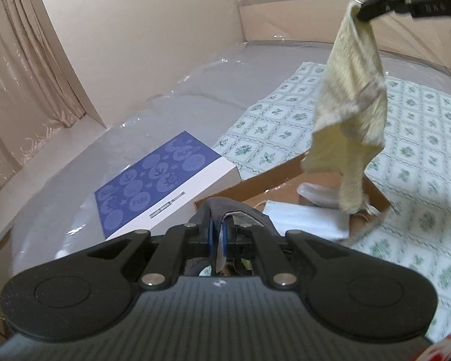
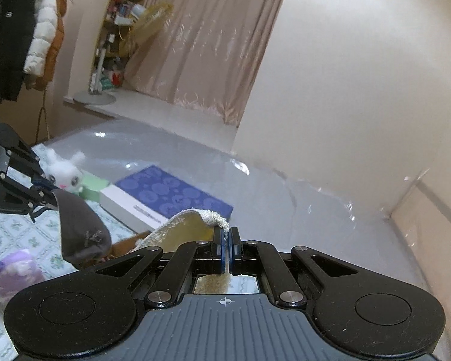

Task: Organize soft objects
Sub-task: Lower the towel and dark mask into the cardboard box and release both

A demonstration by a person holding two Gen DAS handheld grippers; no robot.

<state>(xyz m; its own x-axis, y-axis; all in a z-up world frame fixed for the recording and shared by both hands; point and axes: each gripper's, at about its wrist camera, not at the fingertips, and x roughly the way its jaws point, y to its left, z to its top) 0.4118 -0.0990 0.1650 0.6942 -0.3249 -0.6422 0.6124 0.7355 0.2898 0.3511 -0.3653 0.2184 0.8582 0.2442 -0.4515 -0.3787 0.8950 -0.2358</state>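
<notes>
each gripper is pinched on one soft item, left gripper (image 1: pixel 217 234) on a grey sock (image 2: pixel 84 234), right gripper (image 2: pixel 226 242) on a yellow cloth (image 1: pixel 351 96), both lifted clear, likely for dropping into the box (image 1: pixel 372 192) below.

Yellow cloth (image 1: pixel 351 96), grey sock (image 2: pixel 81 231), blue-patterned box (image 1: pixel 162 186), green-floral sheet (image 1: pixel 421 156).

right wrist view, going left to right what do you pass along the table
purple pack → grey sock hanging from the left gripper → white bunny → blue box → yellow cloth pinched in the right gripper
</notes>
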